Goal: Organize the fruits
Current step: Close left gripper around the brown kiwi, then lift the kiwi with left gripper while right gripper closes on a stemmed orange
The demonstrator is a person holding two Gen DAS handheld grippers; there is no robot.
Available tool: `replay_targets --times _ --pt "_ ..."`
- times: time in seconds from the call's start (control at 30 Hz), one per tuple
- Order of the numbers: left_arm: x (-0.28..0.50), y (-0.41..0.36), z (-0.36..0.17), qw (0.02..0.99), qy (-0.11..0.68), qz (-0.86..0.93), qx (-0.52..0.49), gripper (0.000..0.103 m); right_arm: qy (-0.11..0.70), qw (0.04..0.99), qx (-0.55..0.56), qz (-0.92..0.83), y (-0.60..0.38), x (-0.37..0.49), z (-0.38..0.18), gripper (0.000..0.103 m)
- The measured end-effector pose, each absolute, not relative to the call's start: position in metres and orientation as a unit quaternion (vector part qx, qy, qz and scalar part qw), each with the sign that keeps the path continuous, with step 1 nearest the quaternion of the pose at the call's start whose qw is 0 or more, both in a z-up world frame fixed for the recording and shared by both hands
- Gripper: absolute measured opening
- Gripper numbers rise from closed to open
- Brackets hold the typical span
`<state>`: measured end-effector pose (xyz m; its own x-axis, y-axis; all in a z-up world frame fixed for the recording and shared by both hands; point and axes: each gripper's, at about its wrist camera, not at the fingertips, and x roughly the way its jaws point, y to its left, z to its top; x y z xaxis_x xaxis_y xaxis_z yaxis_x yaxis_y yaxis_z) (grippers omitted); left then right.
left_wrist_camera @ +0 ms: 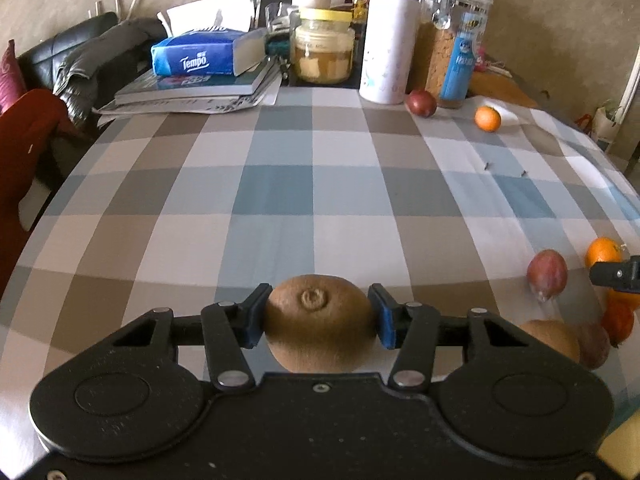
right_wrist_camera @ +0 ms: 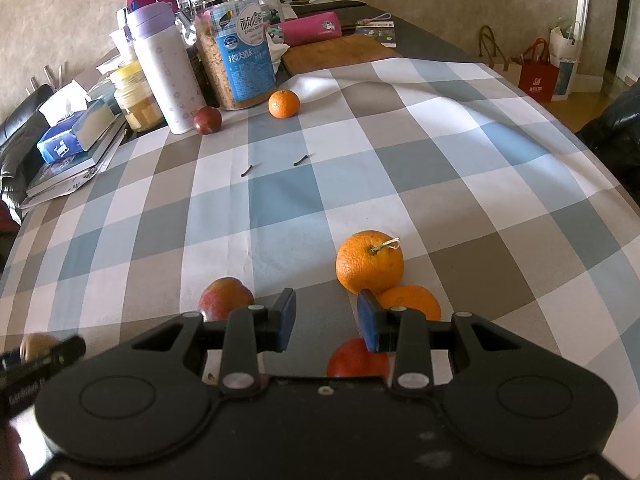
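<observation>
- left wrist view: the left gripper point(left_wrist_camera: 320, 316) has a brown kiwi point(left_wrist_camera: 320, 326) between its blue pads, stem end facing the camera; both pads press against the fruit's sides, so the jaws are clamped on it.
- the kiwi sits low over the checked tablecloth point(left_wrist_camera: 280, 200); whether it rests on the cloth or is just above it is hard to judge from this angle.
- at the right edge lies a group of fruit: a reddish plum point(left_wrist_camera: 547, 275), an orange point(left_wrist_camera: 603, 251), a second kiwi point(left_wrist_camera: 554, 338) and more orange fruit, partly blurred.
- a black fingertip of the right gripper point(left_wrist_camera: 616, 274) shows at that same edge, in front of the orange fruit.
- far across the table, a dark red plum point(left_wrist_camera: 421, 103) lies against a white bottle point(left_wrist_camera: 386, 36), with a small mandarin point(left_wrist_camera: 487, 118) near it.
- a tissue pack point(left_wrist_camera: 196, 54) rests on stacked books at the far left.
- right wrist view: the right gripper point(right_wrist_camera: 326, 320) hangs over the cloth with its jaws apart and nothing between the pads.
- a large stemmed orange point(right_wrist_camera: 369, 262) stands just beyond its right-hand finger, touching a smaller orange point(right_wrist_camera: 412, 300); a third, redder one point(right_wrist_camera: 356, 360) lies under the gripper.
- a red-yellow plum point(right_wrist_camera: 224, 298) lies just beside the other finger.
- two small dark sticks point(right_wrist_camera: 276, 164) lie mid-table.
</observation>
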<state>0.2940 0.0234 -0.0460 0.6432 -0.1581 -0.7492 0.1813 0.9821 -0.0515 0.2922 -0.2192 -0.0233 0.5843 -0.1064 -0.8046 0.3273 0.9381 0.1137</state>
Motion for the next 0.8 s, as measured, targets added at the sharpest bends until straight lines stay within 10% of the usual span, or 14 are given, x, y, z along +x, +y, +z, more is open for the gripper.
replay_targets --times 0.8 --pt "0.305 0.046 -0.055 0.903 0.412 -0.113 -0.045 0.060 0.431 0.889 0.117 -0.099 -0.203 0.292 -0.010 0.037"
